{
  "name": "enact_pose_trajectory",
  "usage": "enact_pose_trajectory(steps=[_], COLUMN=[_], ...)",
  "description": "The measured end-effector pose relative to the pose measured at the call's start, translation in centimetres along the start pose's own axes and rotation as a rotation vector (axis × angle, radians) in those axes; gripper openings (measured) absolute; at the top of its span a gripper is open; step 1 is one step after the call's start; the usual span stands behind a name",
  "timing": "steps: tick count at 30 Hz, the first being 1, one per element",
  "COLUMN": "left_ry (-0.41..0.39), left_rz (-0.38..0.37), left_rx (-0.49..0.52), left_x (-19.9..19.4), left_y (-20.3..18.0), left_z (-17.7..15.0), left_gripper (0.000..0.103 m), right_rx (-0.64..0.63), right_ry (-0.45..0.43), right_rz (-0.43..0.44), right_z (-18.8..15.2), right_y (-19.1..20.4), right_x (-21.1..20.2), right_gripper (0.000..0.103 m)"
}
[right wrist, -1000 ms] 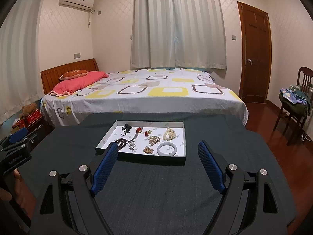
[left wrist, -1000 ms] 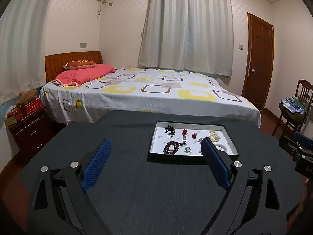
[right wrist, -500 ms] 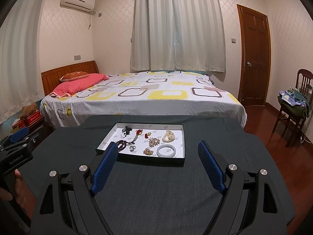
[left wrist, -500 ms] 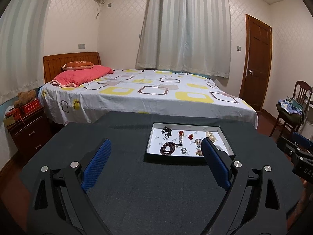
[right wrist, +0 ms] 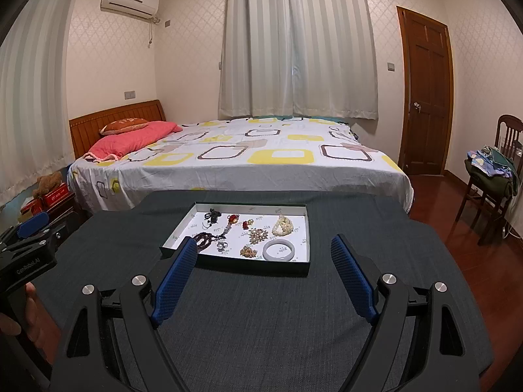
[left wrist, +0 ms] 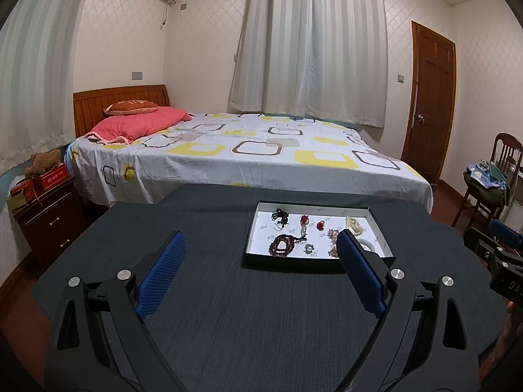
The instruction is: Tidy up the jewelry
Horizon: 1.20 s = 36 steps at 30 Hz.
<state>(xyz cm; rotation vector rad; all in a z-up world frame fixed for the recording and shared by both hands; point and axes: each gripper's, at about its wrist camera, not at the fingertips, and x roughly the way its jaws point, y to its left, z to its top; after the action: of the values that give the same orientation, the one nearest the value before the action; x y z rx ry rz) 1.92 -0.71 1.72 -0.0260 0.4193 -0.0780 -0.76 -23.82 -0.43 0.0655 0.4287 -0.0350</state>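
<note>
both tongs, left gripper [left wrist: 258, 258] and right gripper [right wrist: 263, 261], gape wide and hold nothing. jewelry tray [right wrist: 295, 267] sits on the dark table [right wrist: 261, 326]. white bangle [right wrist: 278, 250] looks hard, slippery; pinch its rim.

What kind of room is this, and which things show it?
A home bedroom, most likely: a made bed with a pink pillow, a curtained window, and a bedside cabinet.

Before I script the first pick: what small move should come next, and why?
Probably ease the right gripper forward toward the white bangle. Both grippers are open and empty, short of the tray, and the bangle lies nearest its front edge, apart from the other pieces.
</note>
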Motion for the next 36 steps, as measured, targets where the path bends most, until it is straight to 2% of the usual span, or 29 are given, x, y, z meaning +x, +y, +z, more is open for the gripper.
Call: enact_pose_trajectory(steps=[13,16,22,28,36], left_ry=[0.017,0.024,0.01,0.064,0.036], left_rz=[0.009,0.019,0.03,0.033,0.069], left_rx=[-0.004,-0.007,0.0,-0.023,0.025], left_x=[0.4,0.5,0.3,1.3,1.5], left_y=[0.3,0.3,0.1,0.2,0.1], left_z=[-0.4,-0.3,-0.1,-0.4,-0.5], left_gripper=[0.092,0.097,0.099,0.099,0.099], right_rx=[0.0,0.0,0.001,-0.001,0.005], right_ry=[0.002,0.002,0.007,0.01,0.02], right_rz=[0.002,0.001,0.002,0.003,0.001], right_z=[-0.1,-0.1,-0.3,-0.5,-0.6], right_y=[0.1,0.1,0.2,0.2,0.0], right_x=[0.0,0.0,0.1,0.2,0.4], right_gripper=[0.081,0.081,0.081,0.081,0.081])
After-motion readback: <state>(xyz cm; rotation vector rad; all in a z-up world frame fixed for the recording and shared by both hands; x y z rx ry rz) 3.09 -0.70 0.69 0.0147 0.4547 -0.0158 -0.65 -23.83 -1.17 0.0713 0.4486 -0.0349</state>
